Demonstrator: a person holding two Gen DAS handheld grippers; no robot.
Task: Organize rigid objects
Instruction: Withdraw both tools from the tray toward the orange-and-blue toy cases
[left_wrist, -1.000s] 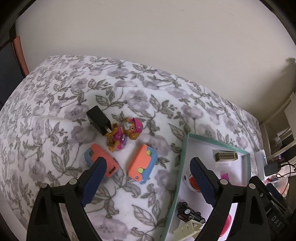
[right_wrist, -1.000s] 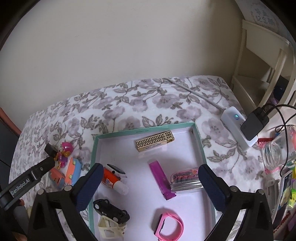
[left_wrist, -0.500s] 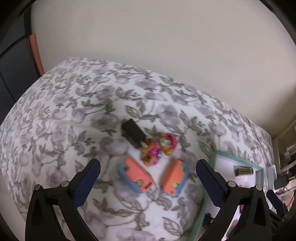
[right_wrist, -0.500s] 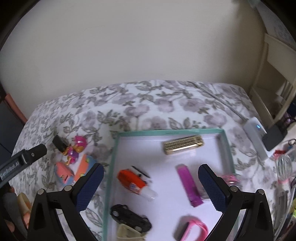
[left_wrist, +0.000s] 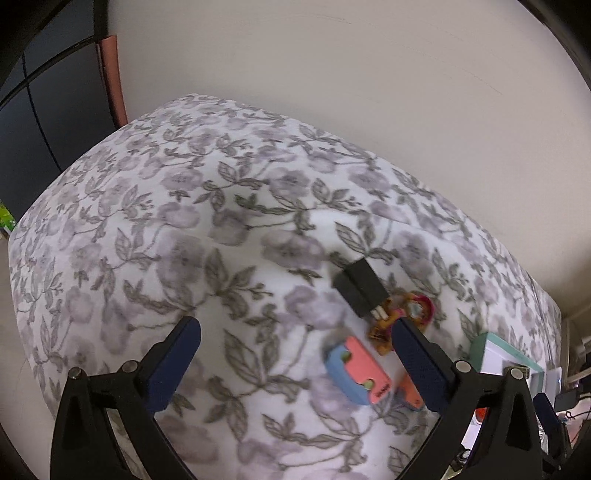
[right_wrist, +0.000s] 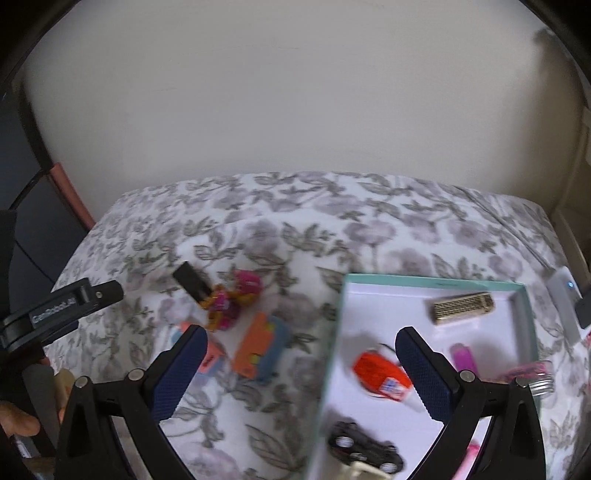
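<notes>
Left gripper (left_wrist: 295, 363) stood wide open, nothing between its blue ribbed pads, jaws having just finished opening over bare quilt (left_wrist: 184, 221). Right gripper (right_wrist: 299, 373) likewise gaped with nothing clasped, straddling the left wall of the tray (right_wrist: 334, 350). Soft padded quilt, white with grey-lilac flowers and leaves, covered the whole surface up to a plain cream wall (right_wrist: 295, 92). Left of the tray lay a loose cluster on the cloth: a boxy black charger (left_wrist: 360, 291) farthest, its metal prongs touching a lumpy pink-and-orange figure (right_wrist: 231, 301); nearer, two flat rounded blocks, orange on top and blue at the sides (left_wrist: 356, 371) (right_wrist: 260, 347), apart from each other and just left of the tray. Shallow rectangular tray with teal rim and smooth white floor held rigid bits: a gold latticed bar (right_wrist: 461, 306) at the far side, an orange glue bottle (right_wrist: 382, 373) with white nozzle lying on its side near the middle, a purple tube (right_wrist: 463, 356) to its right, a glossy black toy car (right_wrist: 364, 446) at the near edge touching a cream piece (right_wrist: 360, 470), blurred. Right of the purple tube, a clear jar with a metal screw lid (right_wrist: 537, 374), on its side. Beyond the tray's right wall, a white oblong device with a small blue light (right_wrist: 563, 306). At far left in the right-wrist view, fingers (right_wrist: 18, 421) wrapped the left gripper's handle.
</notes>
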